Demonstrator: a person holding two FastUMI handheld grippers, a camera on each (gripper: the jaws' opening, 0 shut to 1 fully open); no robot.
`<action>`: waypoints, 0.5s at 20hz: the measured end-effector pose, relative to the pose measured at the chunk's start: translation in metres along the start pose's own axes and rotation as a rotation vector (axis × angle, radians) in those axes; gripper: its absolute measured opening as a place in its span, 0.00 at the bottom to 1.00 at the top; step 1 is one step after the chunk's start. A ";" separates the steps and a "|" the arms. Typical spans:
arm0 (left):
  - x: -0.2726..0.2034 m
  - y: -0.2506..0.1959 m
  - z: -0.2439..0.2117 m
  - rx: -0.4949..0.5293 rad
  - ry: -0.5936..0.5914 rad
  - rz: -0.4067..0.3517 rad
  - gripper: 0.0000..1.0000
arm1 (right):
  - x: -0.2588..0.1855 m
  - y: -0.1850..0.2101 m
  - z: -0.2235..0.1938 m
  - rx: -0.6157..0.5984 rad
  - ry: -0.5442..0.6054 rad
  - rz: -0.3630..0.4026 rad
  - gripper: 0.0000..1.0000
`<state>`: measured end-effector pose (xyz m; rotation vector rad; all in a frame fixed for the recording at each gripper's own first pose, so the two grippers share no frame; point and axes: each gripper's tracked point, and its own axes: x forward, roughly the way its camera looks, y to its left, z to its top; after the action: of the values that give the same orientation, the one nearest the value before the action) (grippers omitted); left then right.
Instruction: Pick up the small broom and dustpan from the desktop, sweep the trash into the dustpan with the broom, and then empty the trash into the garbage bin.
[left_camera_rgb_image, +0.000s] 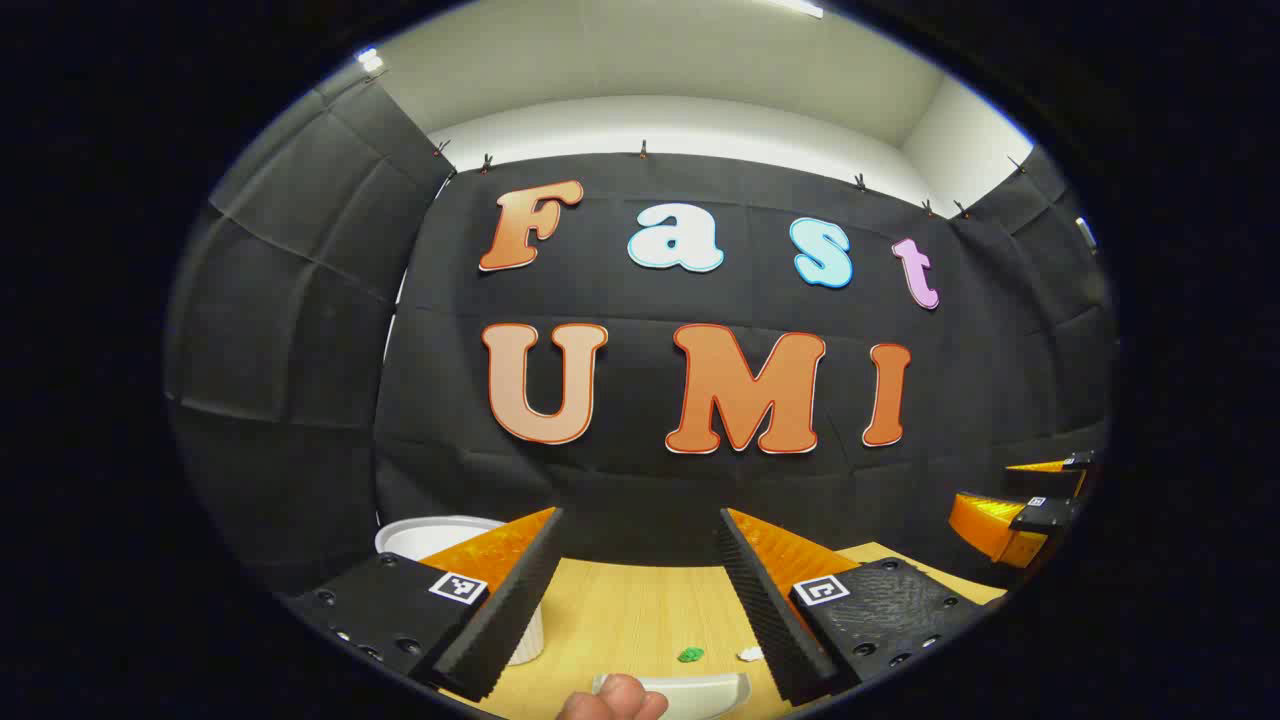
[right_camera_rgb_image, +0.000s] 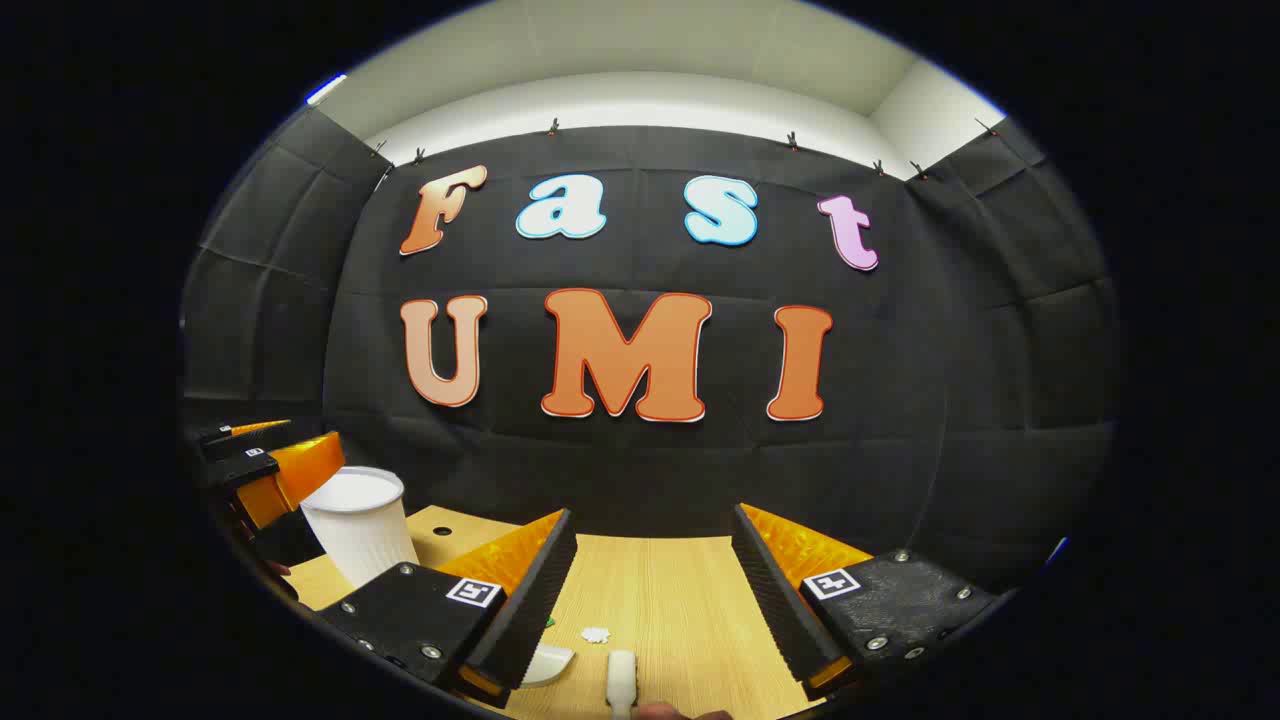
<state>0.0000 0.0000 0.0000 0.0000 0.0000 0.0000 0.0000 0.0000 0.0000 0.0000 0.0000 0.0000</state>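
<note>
Overhead, both grippers hover above desktop (right_camera_rgb_image: 660, 600), each spread wide, pinching nothing: left gripper (left_camera_rgb_image: 640, 590), right gripper (right_camera_rgb_image: 650, 590). White dustpan (left_camera_rgb_image: 700, 690) at near edge, green scrap (left_camera_rgb_image: 690, 655) beside it. Broom handle (right_camera_rgb_image: 621, 680) near paper scrap (right_camera_rgb_image: 596, 634). Garbage bin (right_camera_rgb_image: 360, 525) far left by desk corner.

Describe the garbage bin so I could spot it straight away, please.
Start from the wooden desktop in front of the black wall. Near its left back part, in the right gripper view, stands the garbage bin, beside the left gripper. It is a white ribbed cup-shaped tub, upright and open-topped, far taller than the small scraps lying flat on the wood.
</note>
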 end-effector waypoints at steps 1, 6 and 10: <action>0.002 -0.001 -0.001 0.004 0.003 0.008 0.95 | -0.001 -0.001 -0.002 0.002 0.003 0.005 0.94; 0.004 -0.008 0.002 0.026 -0.005 0.030 0.95 | -0.001 -0.008 0.008 -0.012 -0.039 0.005 0.94; 0.008 -0.017 0.000 0.014 -0.004 0.032 0.94 | -0.002 -0.005 0.005 -0.020 -0.046 0.028 0.94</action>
<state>0.0079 -0.0167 0.0000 0.0143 -0.0037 0.0321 -0.0023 -0.0053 0.0054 -0.0201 -0.0456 0.0282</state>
